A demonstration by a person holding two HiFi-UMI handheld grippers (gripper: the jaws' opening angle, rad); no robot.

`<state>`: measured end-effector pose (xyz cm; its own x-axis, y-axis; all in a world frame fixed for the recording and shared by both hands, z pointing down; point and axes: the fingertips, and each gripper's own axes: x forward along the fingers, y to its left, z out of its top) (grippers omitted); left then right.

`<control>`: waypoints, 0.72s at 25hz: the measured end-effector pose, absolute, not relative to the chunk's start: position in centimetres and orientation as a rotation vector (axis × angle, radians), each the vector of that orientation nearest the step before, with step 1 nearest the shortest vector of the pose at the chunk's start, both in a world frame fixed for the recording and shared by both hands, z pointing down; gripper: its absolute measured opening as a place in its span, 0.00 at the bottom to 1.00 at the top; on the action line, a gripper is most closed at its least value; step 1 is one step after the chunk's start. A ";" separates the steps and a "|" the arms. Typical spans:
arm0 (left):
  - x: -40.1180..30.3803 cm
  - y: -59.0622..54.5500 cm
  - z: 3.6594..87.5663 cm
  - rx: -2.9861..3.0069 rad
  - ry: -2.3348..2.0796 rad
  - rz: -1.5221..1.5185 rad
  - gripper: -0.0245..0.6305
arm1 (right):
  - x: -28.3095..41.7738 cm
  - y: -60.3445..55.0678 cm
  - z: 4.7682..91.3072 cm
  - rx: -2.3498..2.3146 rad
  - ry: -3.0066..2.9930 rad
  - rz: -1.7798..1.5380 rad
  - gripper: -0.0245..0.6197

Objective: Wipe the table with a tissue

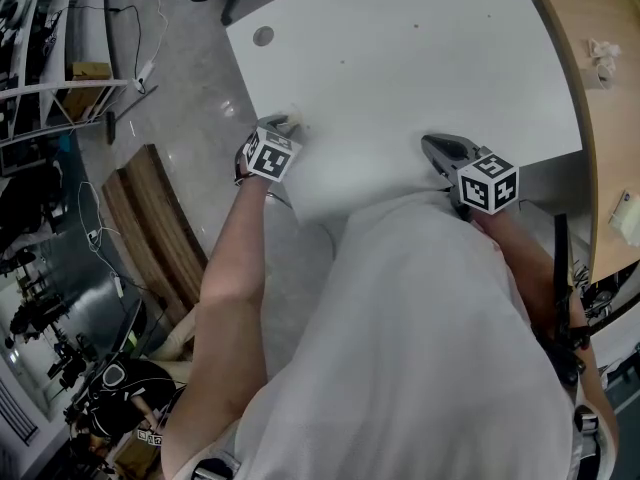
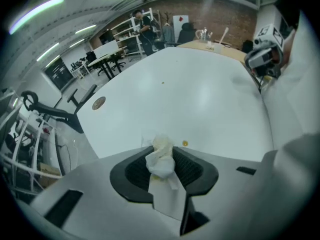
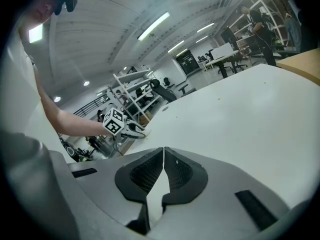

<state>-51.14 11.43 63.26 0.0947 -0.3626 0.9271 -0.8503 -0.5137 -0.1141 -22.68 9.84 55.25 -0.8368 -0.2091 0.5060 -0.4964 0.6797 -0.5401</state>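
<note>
Head view is showing a person leaning over a white, smooth tabletop [image 1: 420,58] with a tool in each hand. The left tool [image 1: 285,124] is pointing steeply down at the near left edge of that tabletop. The left gripper view is showing its black ribbed pads clamping a crumpled white paper tissue [image 2: 161,165]. The jaws are standing partly apart, only as far as the wad between them allows. The tissue's bunched end is poking out just beyond the tips of the left tool [image 2: 165,150], right at the surface (actual contact is hard to confirm). A small yellowish speck [image 2: 185,143] is lying on the tabletop just ahead of those tips, slightly to their right. A round metal-coloured disc [image 2: 98,103] is sitting farther ahead and to the left.

The right tool [image 1: 441,151] is hovering low over the tabletop's near edge, well apart from the left one. In the right gripper view the right tool [image 3: 163,153] is showing its jaws meeting at the tips with nothing between them.
</note>
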 end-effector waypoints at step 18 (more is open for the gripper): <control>-45.5 12.3 62.9 1.893 -1.273 1.395 0.22 | -23.3 9.7 55.1 0.518 -2.489 0.972 0.07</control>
<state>-45.53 12.29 62.86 0.0557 -0.4029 0.9135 -0.8731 -0.4635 -0.1512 -23.35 9.68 55.15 -0.8439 -0.1877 0.5027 -0.4787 0.6865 -0.5473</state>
